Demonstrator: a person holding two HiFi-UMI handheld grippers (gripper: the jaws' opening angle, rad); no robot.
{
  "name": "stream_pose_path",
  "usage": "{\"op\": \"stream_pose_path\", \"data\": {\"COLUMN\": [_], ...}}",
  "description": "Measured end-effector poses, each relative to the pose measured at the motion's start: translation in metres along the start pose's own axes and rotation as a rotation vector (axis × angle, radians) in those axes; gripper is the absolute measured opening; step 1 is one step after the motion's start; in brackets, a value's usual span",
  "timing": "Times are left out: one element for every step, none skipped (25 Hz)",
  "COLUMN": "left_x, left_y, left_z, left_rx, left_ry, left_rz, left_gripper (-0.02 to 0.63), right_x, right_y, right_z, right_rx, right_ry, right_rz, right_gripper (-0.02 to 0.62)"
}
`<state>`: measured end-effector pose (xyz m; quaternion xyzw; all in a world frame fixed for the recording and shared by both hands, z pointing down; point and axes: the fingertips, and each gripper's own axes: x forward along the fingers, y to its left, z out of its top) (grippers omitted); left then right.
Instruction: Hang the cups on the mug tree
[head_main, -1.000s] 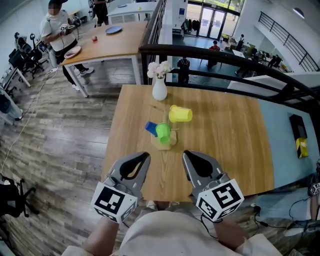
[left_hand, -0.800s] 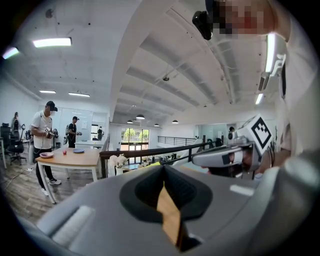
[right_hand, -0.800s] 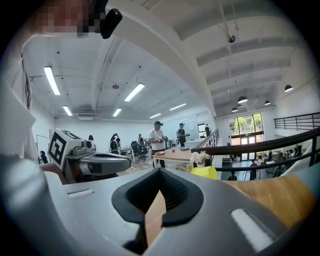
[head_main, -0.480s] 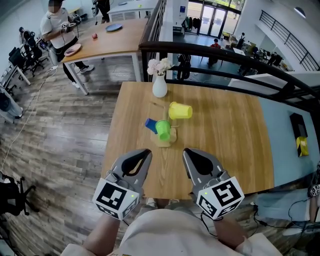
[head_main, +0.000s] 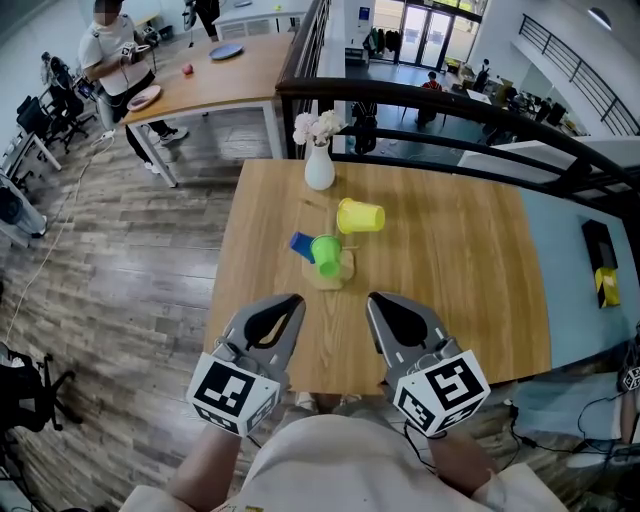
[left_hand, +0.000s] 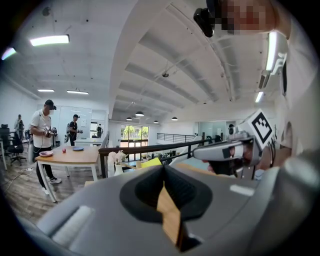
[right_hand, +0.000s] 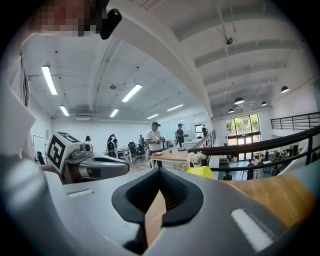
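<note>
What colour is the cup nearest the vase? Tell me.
Yellow cup, best in head view.

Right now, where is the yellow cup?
In the head view the yellow cup sits near the middle of the wooden table, between the white vase and the green cup, slightly to their right.

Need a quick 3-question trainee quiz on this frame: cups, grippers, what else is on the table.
1. Count: how many cups sit at the middle of the table?
2. True or false: the left gripper and the right gripper are both shut and empty.
3. What stands behind the cups, toward the table's far edge? A) a white vase with flowers B) a kettle C) a stack of books

Key: 1) three: yellow, green, blue. 2) true. 3) A.
</note>
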<state>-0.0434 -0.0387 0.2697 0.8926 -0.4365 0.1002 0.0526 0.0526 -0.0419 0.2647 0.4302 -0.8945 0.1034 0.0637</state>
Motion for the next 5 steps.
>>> {"op": "stream_pose_path", "data": {"left_x": [0.0006,0.0012,0.0018,0.0022,0.0026], "left_y": [-0.0005,-0.001,-0.0013,-0.0015,-0.0016], "left_z": [0.0005,0.001,0.0015,0.002,0.0026], "left_rx": [0.001,0.002,0.003,0.004,0.005], "left_ry": [0.0,0.0,-0.001,-0.001,-0.001], "left_rz": [-0.001,-0.001,-0.002,-0.003,-0.004], "left_gripper": [0.002,0.002,0.002,0.002,0.002], "right_x": [-0.0002,-0.0004,-0.0004,-0.0004,-0.0003], "right_y": [-0.0005,-0.0012,-0.0018,-0.0024,-0.0029], "right_z": [0.0,0.0,0.0,0.0001,0.0003], "right_rx": [0.0,-0.001,-0.002,-0.003,-0.004], "right_ry": [0.0,0.001,0.001,0.001,0.001], "right_rz": [0.001,0.0,-0.001,-0.001,-0.003], "right_gripper": [0.002,0.0,0.0,0.0,0.002]}}
